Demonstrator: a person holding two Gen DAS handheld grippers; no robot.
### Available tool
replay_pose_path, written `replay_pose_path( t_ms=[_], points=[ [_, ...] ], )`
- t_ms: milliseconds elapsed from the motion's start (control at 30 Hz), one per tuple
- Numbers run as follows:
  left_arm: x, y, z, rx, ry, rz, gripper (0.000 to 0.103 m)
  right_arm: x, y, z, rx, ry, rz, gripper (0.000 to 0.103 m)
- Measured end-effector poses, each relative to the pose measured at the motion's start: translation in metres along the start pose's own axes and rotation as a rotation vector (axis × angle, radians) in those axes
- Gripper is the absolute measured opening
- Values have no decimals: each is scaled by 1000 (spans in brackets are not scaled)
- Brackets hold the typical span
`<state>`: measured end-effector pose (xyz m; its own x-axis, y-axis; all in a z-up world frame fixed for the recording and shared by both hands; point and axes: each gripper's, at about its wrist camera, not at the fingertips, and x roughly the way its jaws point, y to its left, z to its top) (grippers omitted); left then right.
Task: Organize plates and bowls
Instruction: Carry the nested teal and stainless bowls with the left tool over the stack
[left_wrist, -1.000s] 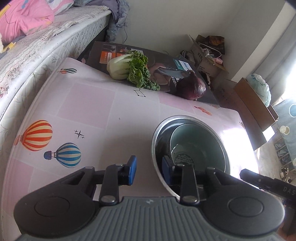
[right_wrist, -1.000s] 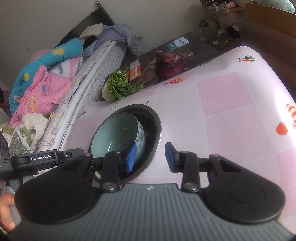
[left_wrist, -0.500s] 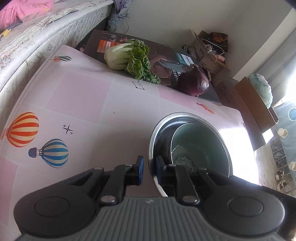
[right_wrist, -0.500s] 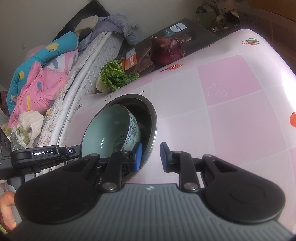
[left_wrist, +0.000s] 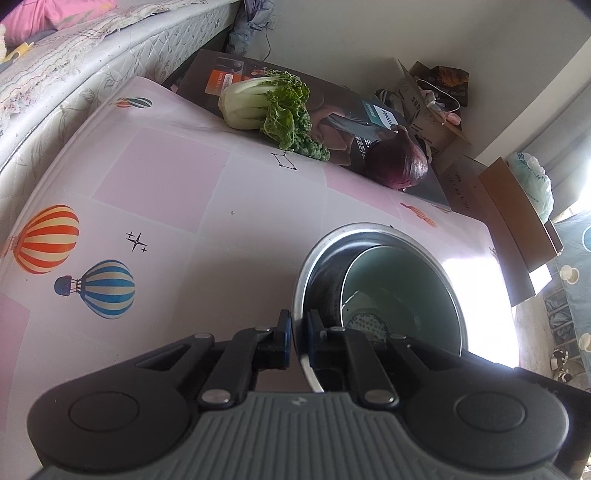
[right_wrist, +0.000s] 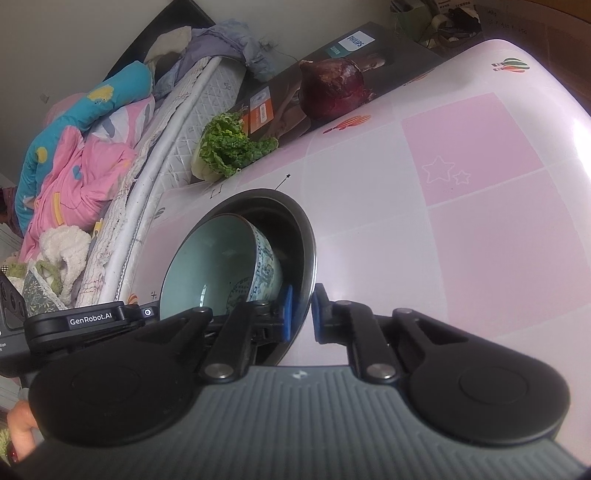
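A steel bowl (left_wrist: 373, 230) stands on the pink balloon-print table (left_wrist: 155, 177) with a pale green ceramic bowl (left_wrist: 402, 288), blue-patterned outside, tilted inside it. My left gripper (left_wrist: 298, 338) is shut on the steel bowl's near rim, one finger inside and one outside. In the right wrist view my right gripper (right_wrist: 302, 312) is shut on the opposite rim of the steel bowl (right_wrist: 295, 218), beside the ceramic bowl (right_wrist: 218, 266). Both bowls appear raised off the table.
A bok choy (left_wrist: 266, 103) and a purple cabbage (left_wrist: 399, 158) lie on a dark Philips box (left_wrist: 351, 122) at the table's far edge. A mattress (left_wrist: 74, 74) with bedding runs along the left. Cardboard boxes (left_wrist: 517, 221) stand on the floor to the right.
Both grippers have closed from open onto the steel bowl's rim, one on each side. The bowl now looks lifted and tilted relative to the table.
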<state>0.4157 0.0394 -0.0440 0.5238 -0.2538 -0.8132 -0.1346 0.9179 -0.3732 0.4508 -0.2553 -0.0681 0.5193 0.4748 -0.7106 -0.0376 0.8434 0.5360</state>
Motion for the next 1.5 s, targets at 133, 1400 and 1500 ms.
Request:
replay_pose_path(
  t_ms=[133,1400,1500],
  points=[
    [-5,2,-4,-5,10,-4,9,-4,3,-4,-7,18,-6,10],
    [12,-14,-5,113,-3,50,9,17,8,-4,-36,-30,-35,12],
    [11,-16,-8,123,-18,63,9,16,11,-7,-60,-44,-47,12]
  ],
)
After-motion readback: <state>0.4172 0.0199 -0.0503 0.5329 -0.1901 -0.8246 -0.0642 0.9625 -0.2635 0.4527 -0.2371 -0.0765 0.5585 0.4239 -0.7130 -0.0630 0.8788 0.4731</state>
